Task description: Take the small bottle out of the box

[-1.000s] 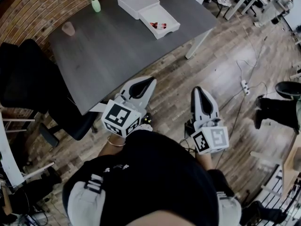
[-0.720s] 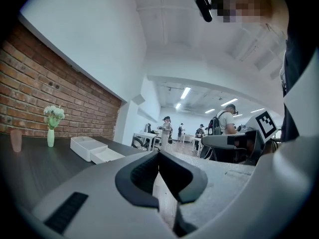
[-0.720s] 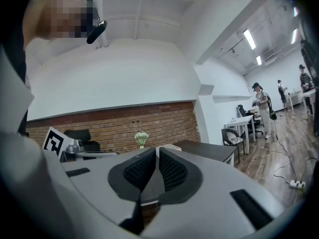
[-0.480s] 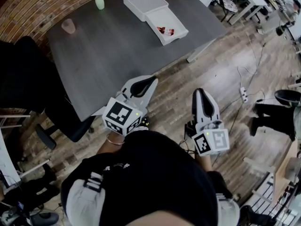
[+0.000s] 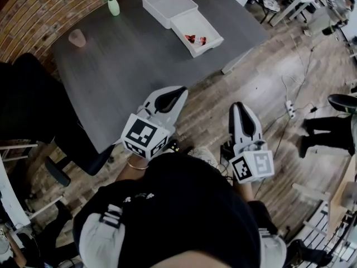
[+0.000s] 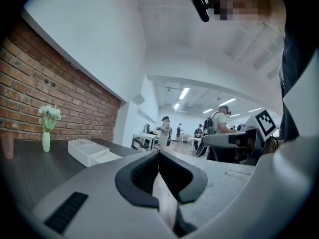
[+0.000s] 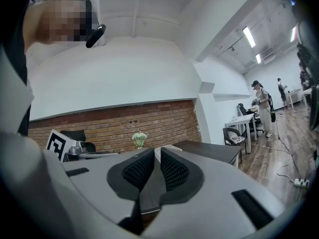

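A white box (image 5: 207, 41) lies open on the far right part of the dark grey table (image 5: 128, 66), its second white half (image 5: 166, 3) beside it. Small red-and-white items (image 5: 195, 38) lie inside; they are too small to tell the bottle apart. Both grippers hang over the wooden floor, short of the table's near edge. My left gripper (image 5: 173, 96) is shut and holds nothing (image 6: 158, 154); the box (image 6: 87, 151) shows far ahead on its left. My right gripper (image 5: 239, 108) has its jaws opening to a narrow slit (image 7: 155, 151), with nothing between them.
A green vase with white flowers (image 5: 111, 0) and a pink cup (image 5: 76, 37) stand at the table's far side by the brick wall. A black office chair (image 5: 33, 105) sits left. A power strip with cables (image 5: 290, 100) lies on the floor, and a person's legs (image 5: 329, 133) show at right.
The head view has swung slightly, so the table and box sit a little differently in the frame. Both grippers stay nearly where they were, in front of the person's body.
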A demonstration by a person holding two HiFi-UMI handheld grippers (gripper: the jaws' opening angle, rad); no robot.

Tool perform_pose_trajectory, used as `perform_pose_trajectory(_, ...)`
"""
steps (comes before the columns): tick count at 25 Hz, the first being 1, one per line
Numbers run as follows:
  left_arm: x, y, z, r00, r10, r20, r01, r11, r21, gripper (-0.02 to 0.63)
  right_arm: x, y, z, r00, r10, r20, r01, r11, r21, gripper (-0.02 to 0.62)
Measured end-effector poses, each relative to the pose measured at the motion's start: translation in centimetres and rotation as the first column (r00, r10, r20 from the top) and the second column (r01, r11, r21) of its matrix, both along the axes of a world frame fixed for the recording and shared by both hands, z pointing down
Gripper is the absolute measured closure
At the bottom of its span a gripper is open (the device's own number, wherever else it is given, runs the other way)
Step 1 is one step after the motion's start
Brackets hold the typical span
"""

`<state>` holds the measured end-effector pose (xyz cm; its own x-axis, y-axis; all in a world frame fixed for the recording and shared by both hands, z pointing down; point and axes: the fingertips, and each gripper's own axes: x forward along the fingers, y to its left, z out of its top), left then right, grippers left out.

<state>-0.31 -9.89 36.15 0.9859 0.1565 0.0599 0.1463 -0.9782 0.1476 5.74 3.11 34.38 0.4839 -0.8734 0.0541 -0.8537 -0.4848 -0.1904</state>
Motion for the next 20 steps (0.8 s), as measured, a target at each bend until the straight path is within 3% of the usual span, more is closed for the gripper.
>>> perform_pose_trajectory(7,0.5,-0.8,0.5,0.999,-0.033,0.011,0.033,0.999,-0.006,0.604,1.5,-0.5,0.6,1.000,-0.015,0.014,0.015,1.000,-0.011,0.551)
perform_pose_trajectory(20,5.1,-3.5,0.7,0.979,-0.201,0.040,0.201,0.979,0.019,0.604,9.4,-5.4,1.2,0.982,-0.187,0.029,0.186,0.982,0.019,0.537)
